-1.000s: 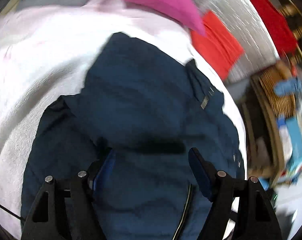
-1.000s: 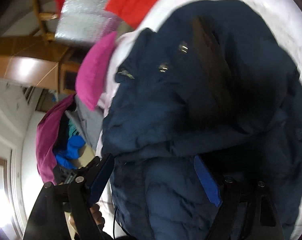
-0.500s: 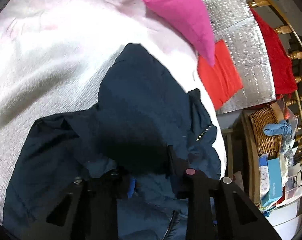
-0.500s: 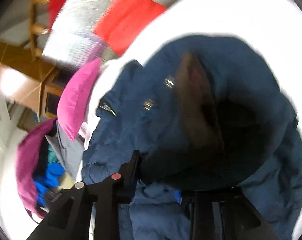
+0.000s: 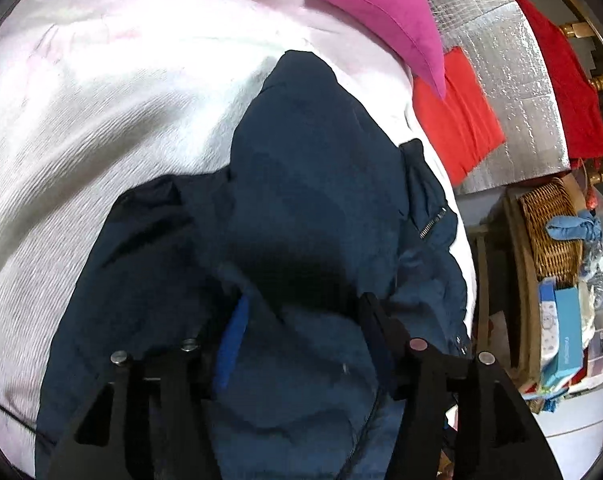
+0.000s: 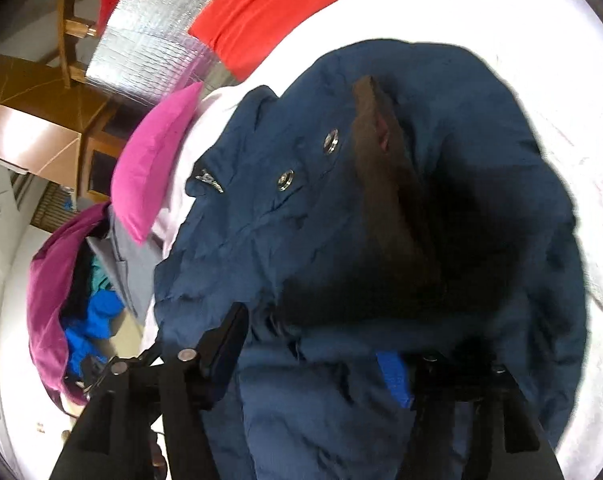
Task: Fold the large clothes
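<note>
A navy puffer jacket (image 5: 313, 168) lies bunched on a bed covered by a white and pale pink blanket (image 5: 101, 100). My left gripper (image 5: 301, 320) sits low over its near part, jaws opening, with a hump of jacket fabric between the blue-padded fingers (image 5: 231, 344); the pads stand off it. In the right wrist view the same jacket (image 6: 293, 240) shows two snap buttons (image 6: 331, 141) and a brown lining strip (image 6: 389, 200). My right gripper (image 6: 313, 344) is also opening, fabric bulging between its fingers (image 6: 393, 376) without being pinched.
A pink pillow (image 5: 381, 12) and a red cloth (image 5: 457, 120) lie past the jacket, by a silver foil mat (image 5: 513, 80). A wicker basket (image 5: 549, 232) and boxes stand off the bed's side. A heap of purple and blue clothes (image 6: 81, 300) lies beside the bed.
Both grippers went from wide open to closed on jacket fabric half a second ago, and have since spread apart again. The jacket's folded top now lies further over.
</note>
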The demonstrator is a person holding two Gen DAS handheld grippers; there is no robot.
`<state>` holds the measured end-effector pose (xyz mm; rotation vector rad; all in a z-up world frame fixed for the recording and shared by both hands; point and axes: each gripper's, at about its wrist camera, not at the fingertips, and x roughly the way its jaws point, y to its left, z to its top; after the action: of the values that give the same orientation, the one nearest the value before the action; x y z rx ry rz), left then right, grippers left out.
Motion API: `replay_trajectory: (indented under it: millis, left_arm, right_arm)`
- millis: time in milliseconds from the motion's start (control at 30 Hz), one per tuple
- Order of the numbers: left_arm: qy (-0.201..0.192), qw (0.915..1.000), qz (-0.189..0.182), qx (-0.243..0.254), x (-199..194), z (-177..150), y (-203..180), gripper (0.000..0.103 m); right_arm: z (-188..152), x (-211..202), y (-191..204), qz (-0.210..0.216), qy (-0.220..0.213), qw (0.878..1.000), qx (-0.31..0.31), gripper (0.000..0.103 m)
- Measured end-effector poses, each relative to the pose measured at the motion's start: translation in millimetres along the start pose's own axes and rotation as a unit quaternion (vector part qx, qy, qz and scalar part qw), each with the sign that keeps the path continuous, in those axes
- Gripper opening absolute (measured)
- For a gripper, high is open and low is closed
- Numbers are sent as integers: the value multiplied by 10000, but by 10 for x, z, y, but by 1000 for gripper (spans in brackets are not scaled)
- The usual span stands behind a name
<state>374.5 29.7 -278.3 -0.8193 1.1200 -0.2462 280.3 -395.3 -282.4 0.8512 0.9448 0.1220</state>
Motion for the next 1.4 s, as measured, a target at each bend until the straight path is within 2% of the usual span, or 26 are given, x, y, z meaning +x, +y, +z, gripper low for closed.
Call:
replay_trajectory:
  millis: [67,200,367,433,467,533,633,733,833,933,967,1000,1033,1100,1133,1167,1200,1300,1367,1400]
  left_arm:
    - [56,10000,-74,-7,-61,-28,5,59]
    - [28,9996,-279,-24,-332,-5,115,59]
    - [-350,9990,-203,169,-598,113,170,62]
    - [-632,9978,-59,170,-641,167,186,68]
    - [-765,9969,19,165,-640,186,188,69]
    - [-924,9954,152,214,-581,234,159,70]
    - [-1031,9938,271,318,-453,311,112,70]
    - [-1069,9928,322,431,-331,362,54,77]
    - [-760,9946,464,537,-126,403,32,78]
    - [-539,9934,746,686,4,369,47,78]
    - [-484,9931,786,730,39,371,46,78]
    - [-507,9931,776,717,40,377,54,78]
    - [-524,9931,768,720,45,377,48,78]
    - [-548,9921,797,795,46,370,39,76]
    - [-559,9913,844,844,47,366,36,72]
    - [-579,9909,862,855,39,354,39,71]
    - [-600,9911,841,838,22,355,46,70]
    - [-592,9924,790,741,-11,360,108,69]
    - [-536,9931,796,670,6,352,147,69]
    - [-547,9924,832,722,-3,330,120,70]
  right_arm:
    - [-9,-155,-82,24,-14,10000,-23,66]
    - [34,-411,-219,329,141,9994,-29,66]
    - [148,-911,-383,475,-389,9979,-198,67]
    - [206,-1028,-493,341,-759,9965,36,76]
    - [237,-1041,-532,213,-905,9956,145,76]
    - [317,-959,-563,4,-994,9944,355,77]
    - [434,-693,-518,-205,-865,9950,462,80]
    - [479,-509,-446,-490,-798,9952,297,90]
    - [499,-352,-384,-672,-731,9950,81,100]
    - [476,-154,-338,-1052,-430,9934,-154,100]
    - [448,-98,-346,-1187,-399,9919,-227,98]
    - [415,-73,-292,-1419,-470,9878,-428,92]
    - [397,-54,-228,-1593,-502,9839,-640,75]
    - [362,-45,-97,-1694,-594,9788,-990,54]
    - [348,-56,-46,-1748,-677,9761,-1096,45]
    - [332,-69,17,-1843,-803,9716,-1245,42]
    - [323,-81,61,-1903,-909,9683,-1341,38]
    - [284,-168,164,-1849,-1230,9628,-1542,38]
    - [304,-113,128,-1958,-1062,9634,-1489,41]
    - [324,-19,64,-2112,-790,9638,-1422,49]
